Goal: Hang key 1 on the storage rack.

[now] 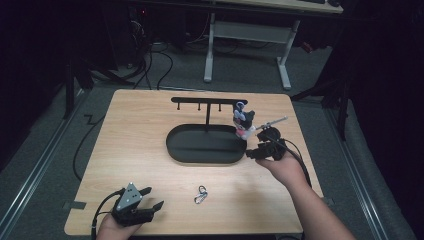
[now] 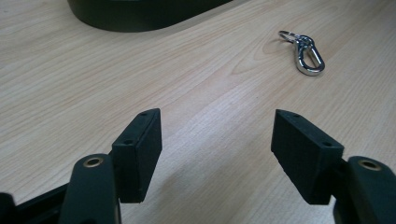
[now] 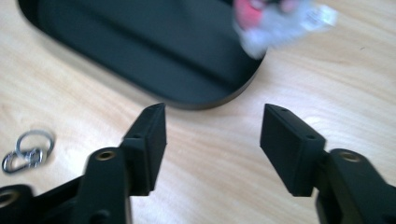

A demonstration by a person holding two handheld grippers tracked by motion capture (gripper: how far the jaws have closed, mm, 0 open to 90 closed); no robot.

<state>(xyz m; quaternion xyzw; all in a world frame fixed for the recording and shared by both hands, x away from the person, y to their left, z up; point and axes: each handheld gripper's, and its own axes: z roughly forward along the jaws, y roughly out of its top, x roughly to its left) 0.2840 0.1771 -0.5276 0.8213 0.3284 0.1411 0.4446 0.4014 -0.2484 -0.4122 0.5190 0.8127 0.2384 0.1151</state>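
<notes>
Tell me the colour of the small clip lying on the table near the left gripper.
Shiny silver: the carabiner clip with its key ring shows best in the left gripper view.

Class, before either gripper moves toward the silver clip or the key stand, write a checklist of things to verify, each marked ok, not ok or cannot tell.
1. Left gripper jaws open, nothing held: ok.
2. Right gripper jaws open, nothing held: ok.
3. Clip lies flat on the table, apart from other things: ok.
4. Path from left gripper to clip is bare wood: ok.
5. Stand upright on its tray: ok.
6. Figure keychain hooked on the stand: cannot tell.
</notes>
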